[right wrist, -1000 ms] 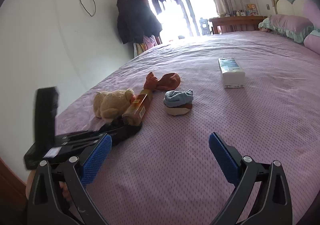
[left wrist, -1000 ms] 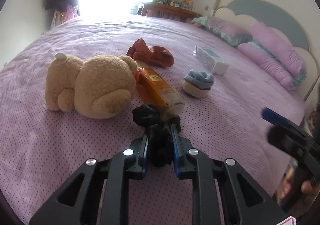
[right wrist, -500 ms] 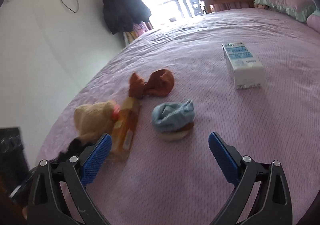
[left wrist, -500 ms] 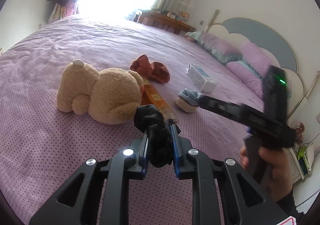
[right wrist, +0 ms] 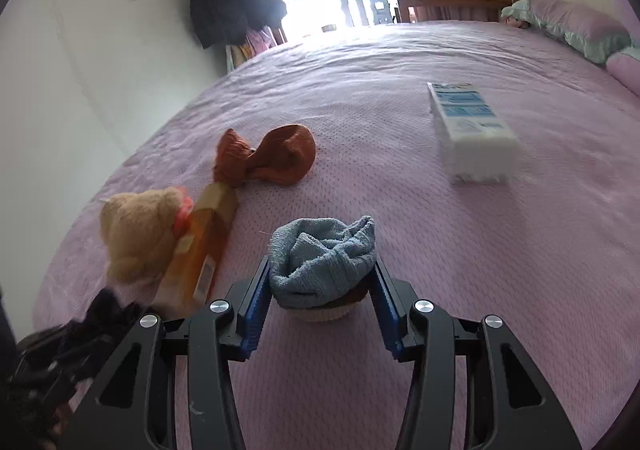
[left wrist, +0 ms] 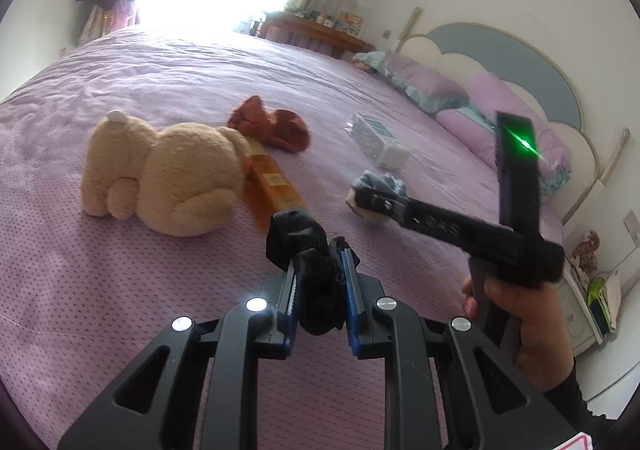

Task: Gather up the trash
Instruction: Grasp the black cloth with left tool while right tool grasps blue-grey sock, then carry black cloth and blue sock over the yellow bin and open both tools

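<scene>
My left gripper (left wrist: pixel 320 268) is shut on a black crumpled bag (left wrist: pixel 308 250) and holds it just above the purple bed (left wrist: pixel 100 290). My right gripper (right wrist: pixel 322 274) is open, with its jaws on either side of a blue-and-cream rolled sock bundle (right wrist: pixel 322 254) on the bed; it also shows in the left wrist view (left wrist: pixel 360 202). An orange bottle (left wrist: pixel 276 186) lies beside a tan teddy bear (left wrist: pixel 168 174); the bottle also shows in the right wrist view (right wrist: pixel 200 250). A rust-brown sock pair (right wrist: pixel 268 158) lies further back.
A white and blue tissue pack (right wrist: pixel 472 130) lies to the right on the bed. Purple pillows (left wrist: pixel 512 118) and the headboard (left wrist: pixel 520 54) stand at the far right. A wooden desk (right wrist: pixel 448 2) and a bright window are behind the bed. Dark coats (right wrist: pixel 232 10) hang on the left wall.
My right gripper has moved forward over the bed to the blue sock bundle and narrowed around it. My left gripper has pulled back a little with the black bag.
</scene>
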The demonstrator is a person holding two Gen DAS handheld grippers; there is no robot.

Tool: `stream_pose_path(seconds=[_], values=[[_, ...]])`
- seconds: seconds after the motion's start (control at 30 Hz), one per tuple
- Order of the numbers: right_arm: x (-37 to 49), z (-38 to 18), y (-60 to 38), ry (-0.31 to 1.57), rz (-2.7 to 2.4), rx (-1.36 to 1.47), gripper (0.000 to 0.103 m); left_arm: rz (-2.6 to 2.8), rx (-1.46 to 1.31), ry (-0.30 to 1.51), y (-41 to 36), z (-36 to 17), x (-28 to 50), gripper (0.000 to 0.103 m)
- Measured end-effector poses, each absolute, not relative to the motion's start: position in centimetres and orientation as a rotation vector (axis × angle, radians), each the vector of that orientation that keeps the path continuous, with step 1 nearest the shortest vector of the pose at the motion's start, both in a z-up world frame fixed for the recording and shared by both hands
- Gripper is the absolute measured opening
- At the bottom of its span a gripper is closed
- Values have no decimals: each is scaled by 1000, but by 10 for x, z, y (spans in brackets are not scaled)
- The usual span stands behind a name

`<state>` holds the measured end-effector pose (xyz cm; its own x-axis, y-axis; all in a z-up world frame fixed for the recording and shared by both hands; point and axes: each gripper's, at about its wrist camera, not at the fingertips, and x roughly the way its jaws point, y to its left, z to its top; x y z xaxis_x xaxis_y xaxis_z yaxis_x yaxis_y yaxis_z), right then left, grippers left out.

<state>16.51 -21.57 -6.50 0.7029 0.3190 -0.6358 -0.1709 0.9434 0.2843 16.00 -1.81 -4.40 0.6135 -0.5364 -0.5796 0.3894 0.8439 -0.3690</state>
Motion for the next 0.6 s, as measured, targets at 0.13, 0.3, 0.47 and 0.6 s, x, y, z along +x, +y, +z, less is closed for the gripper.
stream_pose_path(seconds=[0.13, 0.3, 0.47, 0.6], values=[[116, -60, -240, 706, 297, 251, 46, -588, -193, 735, -38, -39, 148, 20], [57, -58, -271, 675, 267, 279, 46, -681, -154, 752, -78, -39, 129, 20], [-4, -59, -315, 643, 189, 325, 46, -801, -103, 794, -129, -47, 108, 20], [-49, -69, -347, 636, 114, 380, 46, -878, -66, 838, -173, -59, 88, 20]])
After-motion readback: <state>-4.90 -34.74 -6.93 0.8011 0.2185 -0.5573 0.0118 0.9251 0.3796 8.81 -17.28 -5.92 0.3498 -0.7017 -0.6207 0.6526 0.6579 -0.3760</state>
